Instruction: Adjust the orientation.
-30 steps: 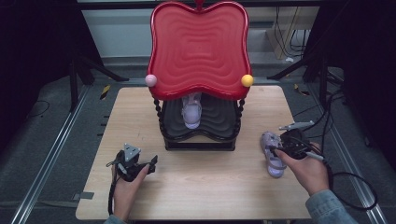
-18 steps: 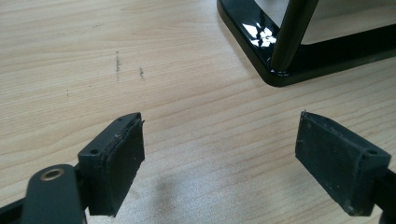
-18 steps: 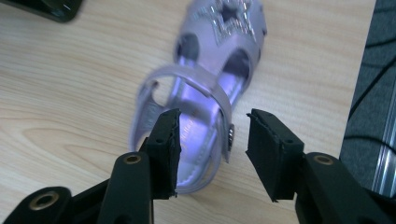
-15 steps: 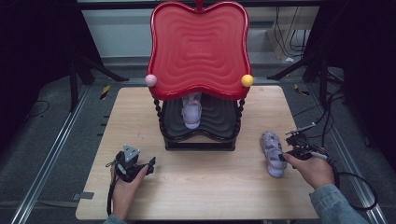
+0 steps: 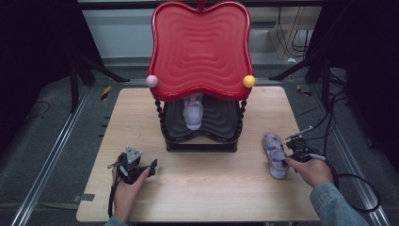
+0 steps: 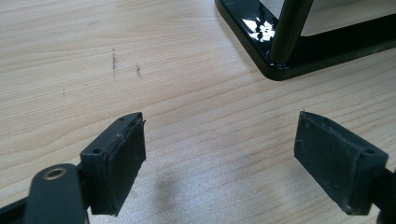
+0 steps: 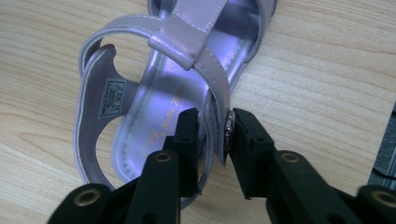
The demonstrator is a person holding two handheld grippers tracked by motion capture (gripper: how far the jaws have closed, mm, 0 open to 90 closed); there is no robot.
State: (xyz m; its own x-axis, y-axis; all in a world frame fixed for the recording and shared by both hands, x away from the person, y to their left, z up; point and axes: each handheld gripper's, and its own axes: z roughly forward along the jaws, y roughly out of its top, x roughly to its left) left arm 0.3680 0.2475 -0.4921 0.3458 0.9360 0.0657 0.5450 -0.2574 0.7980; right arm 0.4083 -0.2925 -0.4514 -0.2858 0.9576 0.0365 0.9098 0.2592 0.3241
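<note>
A purple sandal lies on the wooden table at the right. My right gripper has come down over it from the right. In the right gripper view the sandal shows its insole and side strap, and my right gripper has just been closing with that strap and its buckle pinched between the pads. A second purple sandal stands on the black lower shelf of the red-topped rack. My left gripper rests at the front left, and the left gripper stands open over bare wood.
The rack stands mid-table with a pink ball and a yellow ball on its top corners. Its black base corner lies just ahead of the left gripper. Cables trail off the table's right edge.
The right hand has dropped and shifted toward the sandal, and its jaws have narrowed around the side strap. The left hand and both sandals have stayed put.
</note>
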